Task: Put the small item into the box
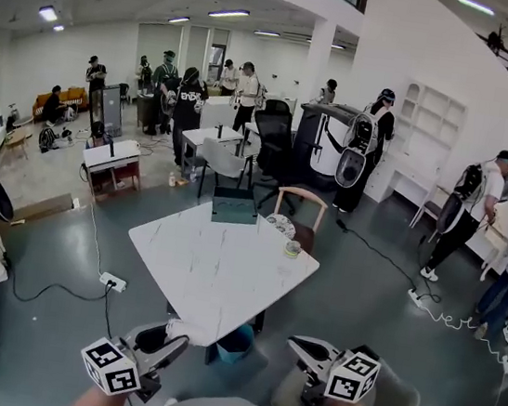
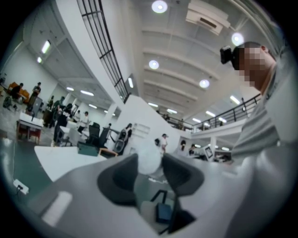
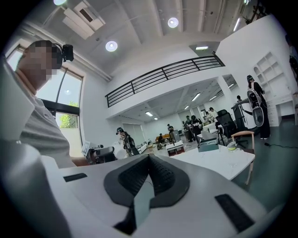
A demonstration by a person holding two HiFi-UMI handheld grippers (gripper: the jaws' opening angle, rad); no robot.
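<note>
Holding a white item (image 2: 150, 162) between part-open jaws, the left gripper (image 1: 174, 341) sits at the near edge of the bench (image 1: 215, 276), pointing roughly level. The pads press the item on both sides, so the grip looks secure. I take this for the small item of the task, though its make is too blurred to tell.

The box (image 1: 235, 206), dark teal, stands at the far edge of the bench, well apart from both grippers. A small round pot (image 1: 293, 248) rests near the bench's right edge, untouched; it could also be meant.

The right gripper (image 3: 149, 159) is off the near right corner, its jaws closed together with nothing between them.

Assessment: pick-up appears done, and the carry to the box is in hand. The next move calls for a long reach across the bench, bringing the item above the box opening before the jaws part. The opening cannot be seen from here.
</note>
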